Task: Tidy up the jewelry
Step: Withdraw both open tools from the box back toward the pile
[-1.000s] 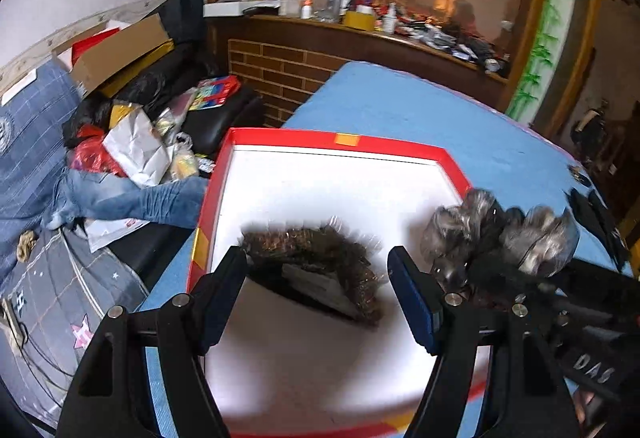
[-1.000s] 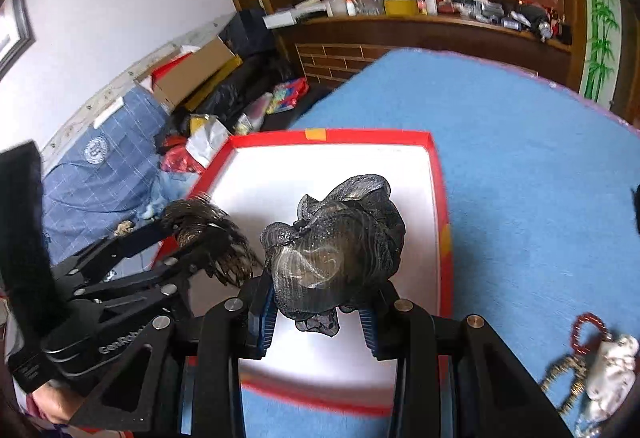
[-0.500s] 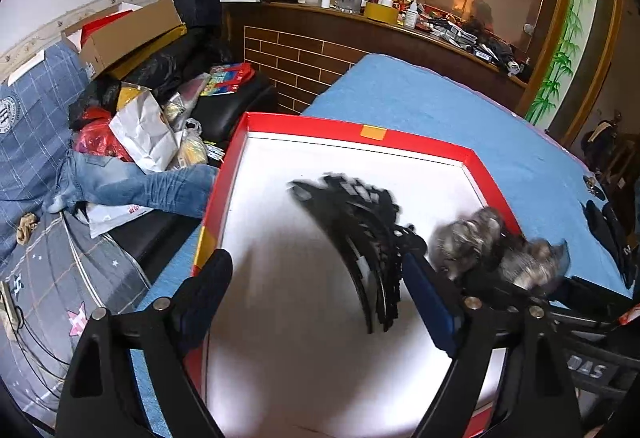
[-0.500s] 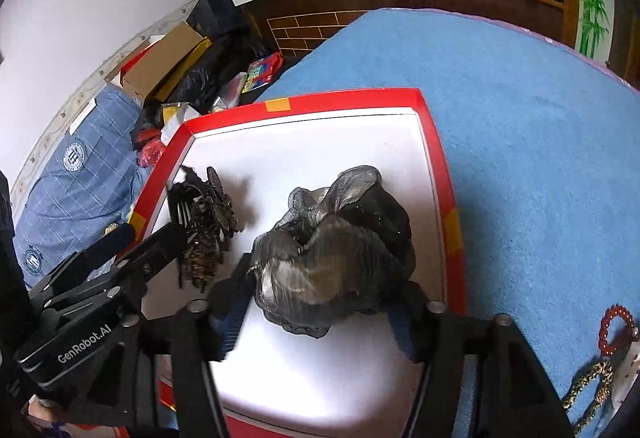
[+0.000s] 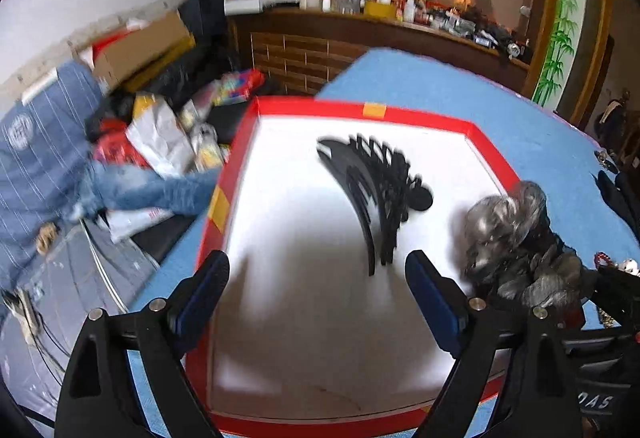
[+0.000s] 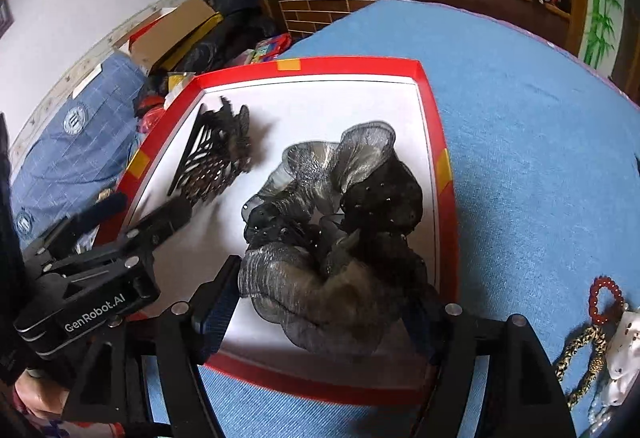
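A red-rimmed white tray [image 5: 360, 108] [image 6: 348, 64] lies on the blue table. A black comb-like hair clip [image 5: 372, 190] [image 6: 216, 158] rests on the tray floor, just ahead of my left gripper [image 5: 316, 270], which is open with nothing between its pads. A black and grey gauzy scrunchie [image 6: 340, 206] [image 5: 516, 234] sits in the tray's right half. It lies between the jaws of my right gripper [image 6: 320, 290], which are opening. The left blue pad [image 6: 216, 306] stands at its edge and the right pad is hidden behind the fabric.
On the blue cloth to the right lie a red bead bracelet [image 6: 604, 298], a leopard-print band [image 6: 580, 354] and a white piece [image 6: 620, 358]. Clothes, bags and boxes [image 5: 132, 158] are heaped left of the table. A cluttered wooden counter [image 5: 400, 26] runs behind.
The hair clip left the left gripper's jaws and now lies on the tray. The right jaws spread apart and the scrunchie settled onto the tray. Both grippers sank lower.
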`<state>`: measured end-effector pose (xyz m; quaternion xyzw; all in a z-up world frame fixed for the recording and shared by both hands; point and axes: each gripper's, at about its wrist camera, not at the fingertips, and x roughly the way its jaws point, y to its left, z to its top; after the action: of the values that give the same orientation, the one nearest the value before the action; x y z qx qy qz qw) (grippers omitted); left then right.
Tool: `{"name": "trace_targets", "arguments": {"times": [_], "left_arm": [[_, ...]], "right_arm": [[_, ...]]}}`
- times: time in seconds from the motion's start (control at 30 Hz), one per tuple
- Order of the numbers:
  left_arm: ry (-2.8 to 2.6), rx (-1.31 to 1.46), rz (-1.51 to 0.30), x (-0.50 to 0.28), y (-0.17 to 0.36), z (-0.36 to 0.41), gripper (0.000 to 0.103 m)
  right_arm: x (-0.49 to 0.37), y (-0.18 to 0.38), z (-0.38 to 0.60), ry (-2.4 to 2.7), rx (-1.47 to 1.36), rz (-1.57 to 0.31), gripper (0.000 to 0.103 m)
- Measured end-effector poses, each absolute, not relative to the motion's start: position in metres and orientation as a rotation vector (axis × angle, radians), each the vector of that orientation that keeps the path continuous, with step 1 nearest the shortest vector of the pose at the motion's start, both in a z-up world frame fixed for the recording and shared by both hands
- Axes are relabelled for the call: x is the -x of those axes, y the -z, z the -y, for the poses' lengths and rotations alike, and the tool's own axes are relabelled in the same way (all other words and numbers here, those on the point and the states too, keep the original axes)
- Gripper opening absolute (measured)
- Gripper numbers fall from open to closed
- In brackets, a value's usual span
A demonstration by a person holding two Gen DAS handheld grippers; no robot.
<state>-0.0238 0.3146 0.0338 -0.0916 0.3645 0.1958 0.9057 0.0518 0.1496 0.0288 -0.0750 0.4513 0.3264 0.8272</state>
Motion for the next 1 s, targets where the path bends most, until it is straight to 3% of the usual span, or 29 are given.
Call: {"name": "trace_targets", "arguments": {"times": [0.17, 0.53, 0.73, 1.0], "left_arm": [[-0.435, 0.128, -0.596, 0.030, -0.056, -0.310, 0.089], [-0.423, 0.139, -0.730, 0.030, -0.040, -0.313, 0.089], [-0.335, 0.124, -0.733, 0.058, -0.039, -0.293, 0.089], [-0.310, 0.181, -0.628, 0.089, -0.078, -0.278, 0.089]], "right_arm": [[-0.052, -0.023, -0.147, -0.690, 0.150, -1.002, 0.078], [-0.020, -0.021, -0.137, -0.700, 0.238, -1.038, 0.080], [0.010, -0.026, -0.108, -0.752, 0.210, -1.067, 0.081], [0.036, -0.065, -0.065, -0.777, 0.136, -0.940, 0.081]]}}
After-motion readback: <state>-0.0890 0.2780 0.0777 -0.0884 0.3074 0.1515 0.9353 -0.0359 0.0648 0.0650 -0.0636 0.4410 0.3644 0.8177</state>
